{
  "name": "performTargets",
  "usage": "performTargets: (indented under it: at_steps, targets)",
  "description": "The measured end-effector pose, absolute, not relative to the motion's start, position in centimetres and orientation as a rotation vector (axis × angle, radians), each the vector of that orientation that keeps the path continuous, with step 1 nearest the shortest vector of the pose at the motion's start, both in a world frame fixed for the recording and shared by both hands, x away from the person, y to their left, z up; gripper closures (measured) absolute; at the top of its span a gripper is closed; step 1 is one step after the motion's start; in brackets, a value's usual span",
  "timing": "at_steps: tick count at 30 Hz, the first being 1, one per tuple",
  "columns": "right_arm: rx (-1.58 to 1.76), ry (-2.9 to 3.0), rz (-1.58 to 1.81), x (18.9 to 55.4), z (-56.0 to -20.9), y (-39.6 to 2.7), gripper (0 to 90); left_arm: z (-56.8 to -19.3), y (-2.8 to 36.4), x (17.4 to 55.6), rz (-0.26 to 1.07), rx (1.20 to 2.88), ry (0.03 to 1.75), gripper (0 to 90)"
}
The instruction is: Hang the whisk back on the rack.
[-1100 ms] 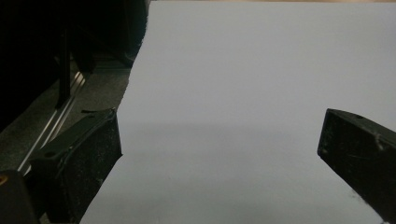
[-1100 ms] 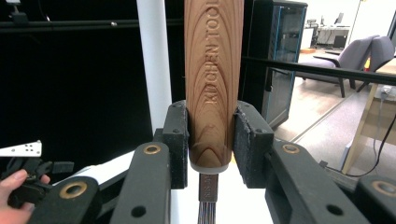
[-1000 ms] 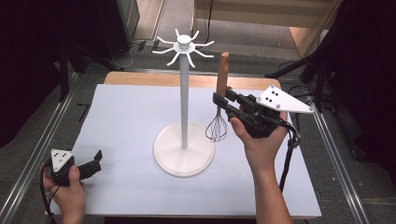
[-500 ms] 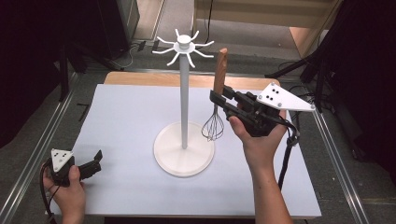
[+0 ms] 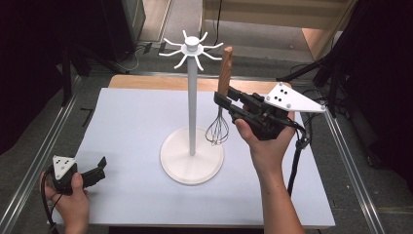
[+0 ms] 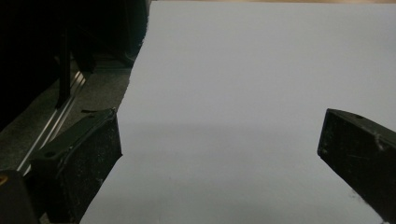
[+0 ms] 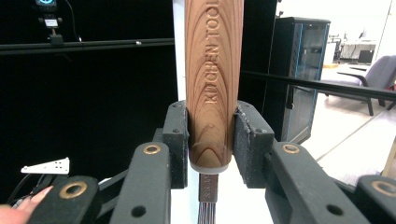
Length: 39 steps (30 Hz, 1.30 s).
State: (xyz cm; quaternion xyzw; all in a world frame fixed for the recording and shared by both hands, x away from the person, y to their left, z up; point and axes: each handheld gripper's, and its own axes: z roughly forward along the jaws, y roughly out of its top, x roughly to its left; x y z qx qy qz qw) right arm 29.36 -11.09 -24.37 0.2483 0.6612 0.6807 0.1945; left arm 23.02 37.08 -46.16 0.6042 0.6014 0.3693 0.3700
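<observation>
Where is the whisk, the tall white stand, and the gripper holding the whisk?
whisk (image 5: 217, 130), high view, on its wire loops.
white stand (image 5: 192, 102), high view, on its pole.
right gripper (image 7: 211, 140), right gripper view, between its jaws, shut on the handle.

Your right gripper is a black linkage frame topped by a grey three-cornered plate dotted with small dark holes; a black cable trails from its rear beside your bare forearm; in the right gripper view its arms carry brass-coloured rivets and plain round holes, and its two pads are matte, dark grey and blocky. Your left gripper wears a smaller grey plate with dark dots, and a black cable loops by your wrist; in the left gripper view its pads look scuffed and speckled. You wear no sleeves on either forearm; one long fingernail shows.
</observation>
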Motion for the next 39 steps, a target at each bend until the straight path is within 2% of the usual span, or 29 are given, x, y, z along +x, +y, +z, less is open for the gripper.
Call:
performTargets:
  at_steps: [39]
  targets:
    - [0.677,1.939,1.911,30.7,-24.5,-10.0,70.4,-46.1,37.1,23.0,0.945,1.551,1.543,0.1]
